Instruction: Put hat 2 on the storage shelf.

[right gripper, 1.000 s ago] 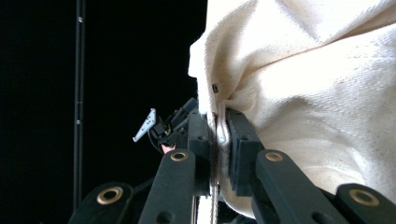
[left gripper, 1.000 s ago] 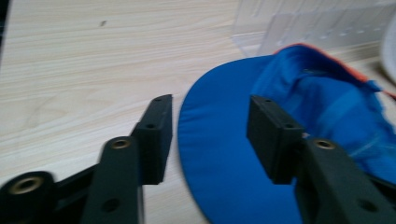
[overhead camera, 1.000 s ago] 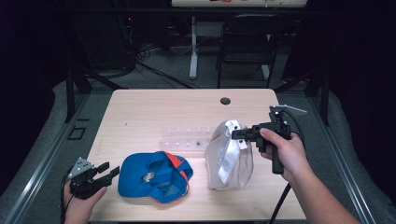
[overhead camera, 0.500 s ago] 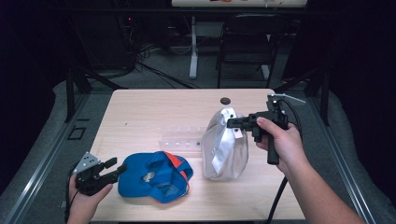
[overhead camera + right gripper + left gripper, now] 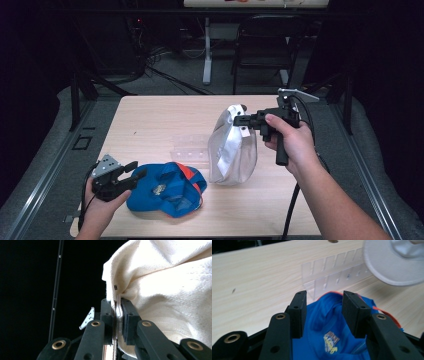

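White cap (image 5: 232, 147): cloth, hanging, edge pinched by right gripper (image 5: 239, 120). Blue cap (image 5: 167, 189): flat on table (image 5: 150, 125); left gripper (image 5: 136, 170) jaws apart, just been closing, nothing gripped

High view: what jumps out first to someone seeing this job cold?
The white cap hanging at the table's right-middle, pinched at its top edge by the right tool, draws the eye first. Next is the blue cap with orange trim, lying near the front left edge, with the left tool at its left side, jaws apart. A clear plastic rack lies between the caps.
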A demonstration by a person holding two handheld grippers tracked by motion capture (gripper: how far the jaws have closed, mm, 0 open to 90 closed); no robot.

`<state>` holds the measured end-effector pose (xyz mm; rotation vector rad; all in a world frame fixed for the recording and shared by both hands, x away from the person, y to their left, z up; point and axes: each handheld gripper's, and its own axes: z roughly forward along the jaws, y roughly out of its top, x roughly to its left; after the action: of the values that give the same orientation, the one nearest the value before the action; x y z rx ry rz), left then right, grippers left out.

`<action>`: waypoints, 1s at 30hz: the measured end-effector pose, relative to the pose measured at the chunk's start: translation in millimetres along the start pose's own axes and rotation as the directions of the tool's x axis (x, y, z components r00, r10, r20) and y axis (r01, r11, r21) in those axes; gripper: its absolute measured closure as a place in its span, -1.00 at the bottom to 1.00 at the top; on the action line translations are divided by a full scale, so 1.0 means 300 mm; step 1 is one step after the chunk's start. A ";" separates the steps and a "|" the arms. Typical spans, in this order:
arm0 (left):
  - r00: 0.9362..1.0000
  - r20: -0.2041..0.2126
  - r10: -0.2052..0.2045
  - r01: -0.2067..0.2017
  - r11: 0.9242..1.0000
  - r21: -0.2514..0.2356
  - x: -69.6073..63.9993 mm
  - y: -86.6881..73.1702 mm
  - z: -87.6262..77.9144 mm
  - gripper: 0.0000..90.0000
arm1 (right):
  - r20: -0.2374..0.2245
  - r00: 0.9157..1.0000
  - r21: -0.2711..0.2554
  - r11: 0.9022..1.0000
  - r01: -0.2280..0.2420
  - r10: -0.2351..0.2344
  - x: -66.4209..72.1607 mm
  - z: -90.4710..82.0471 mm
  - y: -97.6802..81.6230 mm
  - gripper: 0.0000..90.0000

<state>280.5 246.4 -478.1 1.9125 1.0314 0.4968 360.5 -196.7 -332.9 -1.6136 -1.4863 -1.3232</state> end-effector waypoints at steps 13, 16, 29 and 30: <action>0.987 0.074 0.145 -0.145 0.989 -0.002 -0.157 0.112 0.074 0.22 | -0.038 0.999 -0.010 1.000 0.003 -0.003 0.045 0.061 0.037 0.82; 0.983 0.081 0.163 -0.163 0.987 -0.004 -0.191 0.126 0.090 0.17 | -0.043 0.999 -0.017 1.000 0.004 -0.005 0.054 0.079 0.043 0.82; 0.952 0.149 0.266 -0.269 0.963 0.002 -0.343 0.153 0.185 0.16 | -0.063 0.998 -0.024 1.000 -0.006 0.004 0.068 0.139 0.063 0.82; 0.951 0.148 0.272 -0.276 0.961 0.004 -0.352 0.155 0.189 0.15 | -0.065 0.998 -0.025 1.000 -0.002 0.000 0.067 0.142 0.062 0.82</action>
<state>279.6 118.6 -462.9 2.0934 0.6829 0.4921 388.1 -154.8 -325.6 -1.5717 -1.4359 -1.3854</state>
